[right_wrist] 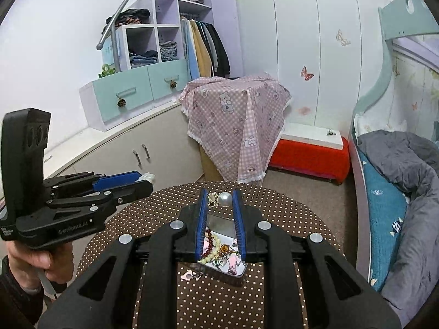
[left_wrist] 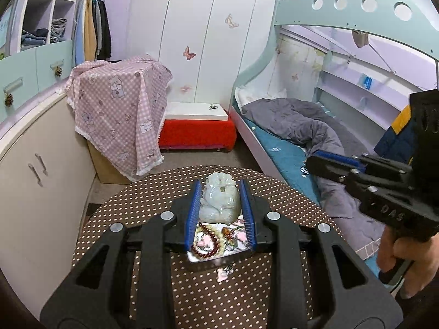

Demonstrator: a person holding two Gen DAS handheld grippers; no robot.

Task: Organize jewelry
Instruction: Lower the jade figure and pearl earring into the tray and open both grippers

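My left gripper [left_wrist: 220, 189] is shut on a pale green jade carving [left_wrist: 219, 203] and holds it above a shiny tray [left_wrist: 208, 260] that holds a dark red bead bracelet [left_wrist: 205, 242] and other jewelry. In the right wrist view my right gripper [right_wrist: 219, 194] hovers over the same tray [right_wrist: 222, 226], jaws partly open and empty, with a pearl brooch [right_wrist: 223, 198] on the table between the fingertips. A cream bead string [right_wrist: 212, 253] lies in the tray. The left gripper [right_wrist: 142, 182] also shows at the left with the jade at its tip.
The round table [left_wrist: 153, 205] has a brown polka-dot cloth. A small pink earring [right_wrist: 189, 275] lies on the cloth beside the tray. A bunk bed [left_wrist: 288, 148] stands at the right, a pink-draped box [left_wrist: 123, 109] and a red bench [left_wrist: 197, 134] behind.
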